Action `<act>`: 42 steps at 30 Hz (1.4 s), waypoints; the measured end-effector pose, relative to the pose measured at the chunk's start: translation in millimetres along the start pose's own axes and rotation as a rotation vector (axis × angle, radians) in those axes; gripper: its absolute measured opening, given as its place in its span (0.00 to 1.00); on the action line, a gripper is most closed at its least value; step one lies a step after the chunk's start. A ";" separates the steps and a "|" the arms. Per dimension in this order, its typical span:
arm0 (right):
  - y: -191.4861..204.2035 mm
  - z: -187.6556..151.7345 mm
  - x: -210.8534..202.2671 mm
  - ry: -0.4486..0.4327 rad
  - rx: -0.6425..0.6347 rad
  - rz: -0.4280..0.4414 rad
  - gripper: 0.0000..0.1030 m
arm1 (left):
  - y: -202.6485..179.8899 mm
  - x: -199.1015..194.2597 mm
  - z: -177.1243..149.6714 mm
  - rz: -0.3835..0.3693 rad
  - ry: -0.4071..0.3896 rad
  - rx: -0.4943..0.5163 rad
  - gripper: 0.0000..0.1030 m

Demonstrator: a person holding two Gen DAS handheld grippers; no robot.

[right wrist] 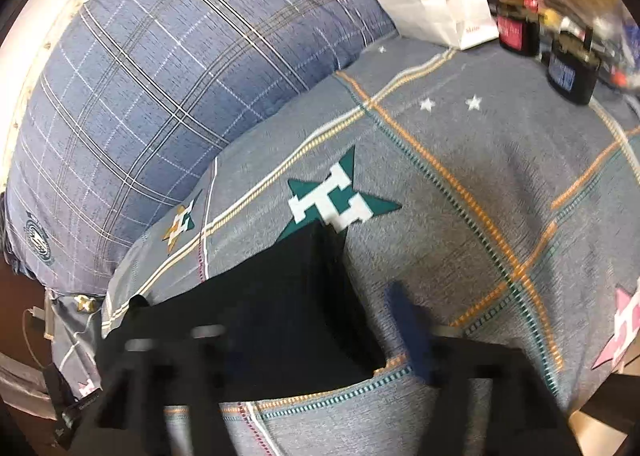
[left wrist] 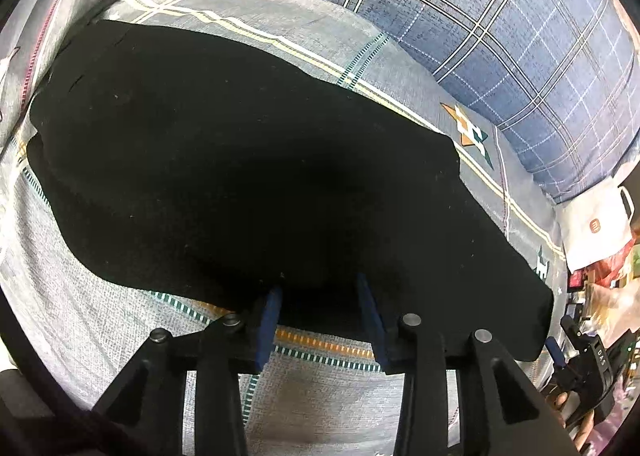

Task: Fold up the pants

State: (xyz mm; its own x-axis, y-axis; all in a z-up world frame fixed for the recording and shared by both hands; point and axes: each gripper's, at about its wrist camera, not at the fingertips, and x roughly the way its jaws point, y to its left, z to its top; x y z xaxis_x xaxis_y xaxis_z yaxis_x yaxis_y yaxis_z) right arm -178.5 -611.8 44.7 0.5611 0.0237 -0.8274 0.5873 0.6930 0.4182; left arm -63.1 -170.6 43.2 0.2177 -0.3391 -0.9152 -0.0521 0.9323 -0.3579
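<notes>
On the bed | black pants (left wrist: 240,160) lie folded flat | left tongs (left wrist: 320,304) gape at hem, probably smoothing | right tongs (right wrist: 320,336) gape, holding nothing

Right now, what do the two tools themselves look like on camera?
The left tool has matte black angular linkage arms with round silver pin heads and flat dark blue fingers. The right tool, blurred, shows the same black frame and one clear blue finger. No cables or sleeves are visible.
</notes>
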 end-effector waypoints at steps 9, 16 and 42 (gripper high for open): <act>10.5 -15.1 40.0 0.151 -0.050 -0.103 0.37 | -5.0 5.0 -1.3 0.030 -0.013 0.022 0.39; 36.6 -13.0 10.5 0.031 -0.165 -0.140 0.11 | -8.5 -2.2 -8.8 0.017 -0.011 0.048 0.10; 98.5 -12.0 -18.1 -0.110 -0.406 -0.079 0.55 | 66.3 -37.4 17.2 -0.040 -0.086 -0.161 0.62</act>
State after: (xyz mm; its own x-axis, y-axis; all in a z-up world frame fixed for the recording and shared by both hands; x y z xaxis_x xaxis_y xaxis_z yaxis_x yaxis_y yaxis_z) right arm -137.8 -535.3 96.4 0.5953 -0.1028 -0.7969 0.3662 0.9175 0.1552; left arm -58.0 -94.0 56.9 0.3050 -0.3574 -0.8827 -0.1954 0.8837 -0.4253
